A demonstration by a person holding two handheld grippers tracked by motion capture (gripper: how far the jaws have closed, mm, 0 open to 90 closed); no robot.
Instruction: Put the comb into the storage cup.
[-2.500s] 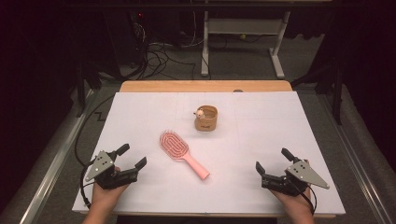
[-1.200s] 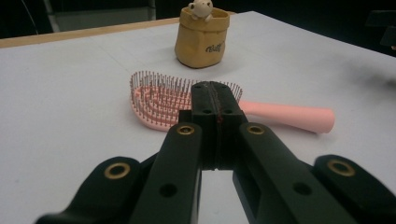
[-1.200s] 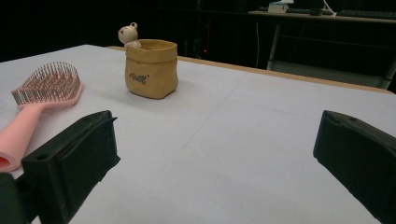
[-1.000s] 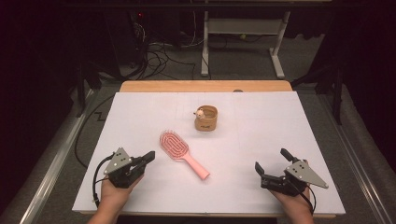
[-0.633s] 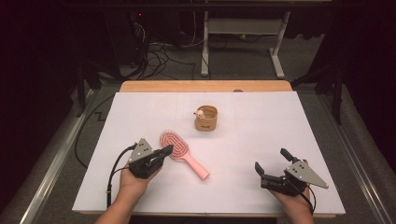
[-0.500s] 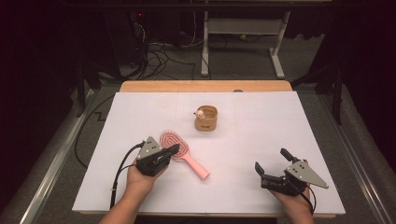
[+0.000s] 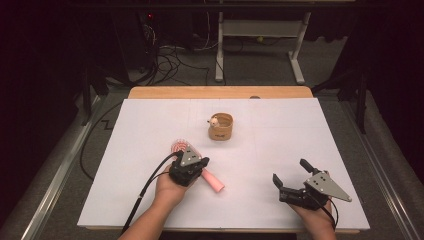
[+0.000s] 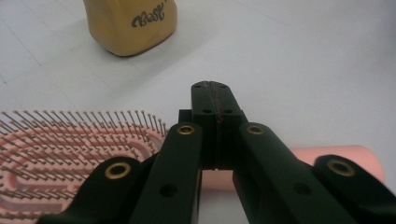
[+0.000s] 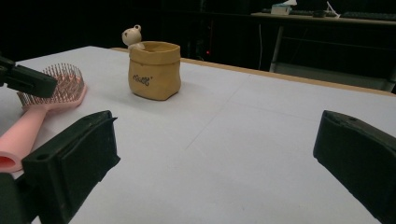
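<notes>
Pink plastic paddle hairbrush point(image 8: 70, 154), bristles up, seen lying just under left gripper point(image 8: 215, 100) | jaws pressed together, nothing clamped | handle lies crosswise beneath.

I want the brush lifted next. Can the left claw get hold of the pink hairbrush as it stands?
Probably not yet: the left claw hangs right over the pink hairbrush, where head meets handle, but its jaws are shut. Nothing else blocks it; it would need to open first.
</notes>
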